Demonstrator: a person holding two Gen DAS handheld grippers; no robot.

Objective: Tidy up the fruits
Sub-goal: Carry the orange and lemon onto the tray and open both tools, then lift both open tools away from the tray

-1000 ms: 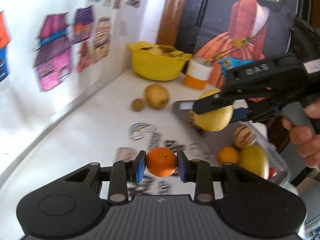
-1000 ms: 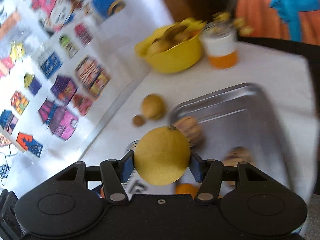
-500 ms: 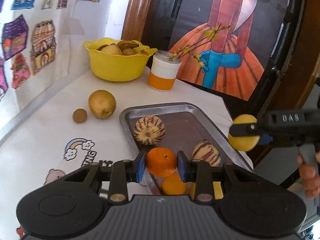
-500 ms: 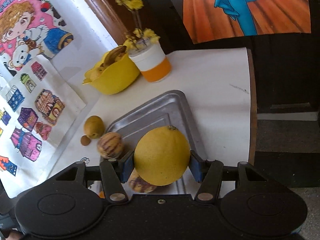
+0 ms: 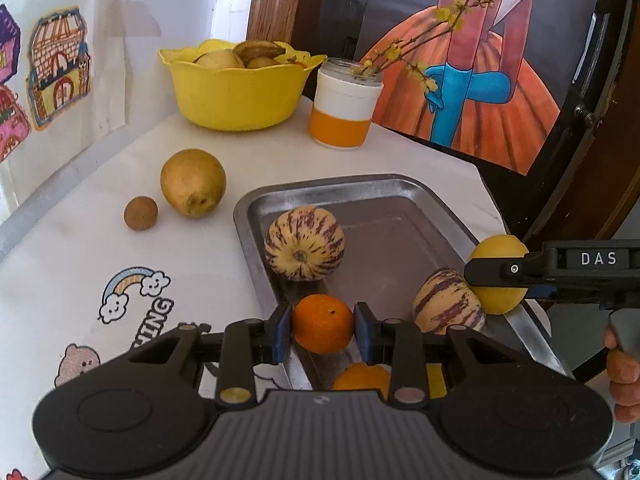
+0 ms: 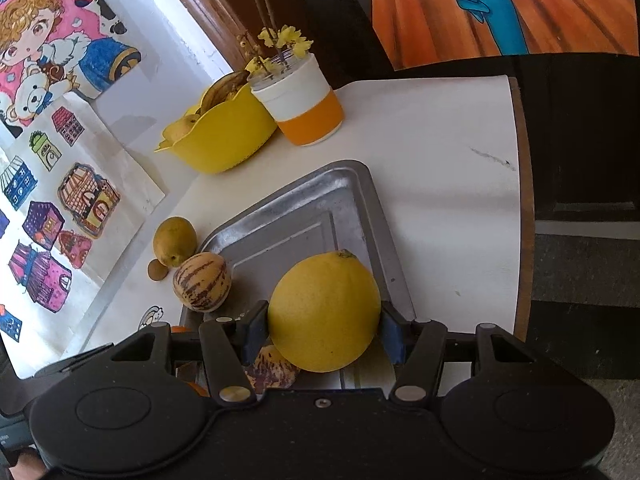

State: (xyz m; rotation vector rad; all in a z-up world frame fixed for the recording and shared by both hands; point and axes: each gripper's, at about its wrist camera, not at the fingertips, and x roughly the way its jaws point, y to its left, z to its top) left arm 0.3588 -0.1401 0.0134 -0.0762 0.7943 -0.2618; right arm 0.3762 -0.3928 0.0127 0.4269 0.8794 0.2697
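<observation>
My left gripper (image 5: 322, 323) is shut on an orange (image 5: 322, 322), held over the near left edge of the metal tray (image 5: 376, 188). My right gripper (image 6: 324, 322) is shut on a yellow lemon (image 6: 324, 312), held over the tray's right rim (image 6: 380, 224); it also shows in the left wrist view (image 5: 498, 280). Two striped melons (image 5: 304, 243) (image 5: 446, 307) lie in the tray. Another orange (image 5: 360, 376) lies in the tray below my left gripper, partly hidden.
A pear (image 5: 193, 188) and a small brown fruit (image 5: 140, 213) lie on the white table left of the tray. A yellow bowl (image 5: 236, 96) of fruit and a white-orange jar (image 5: 344, 108) with twigs stand at the back. The table's edge (image 6: 522, 200) is on the right.
Both grippers have swung right over the tray, each keeping its fruit. The right gripper with the lemon has moved to the tray's right rim.
</observation>
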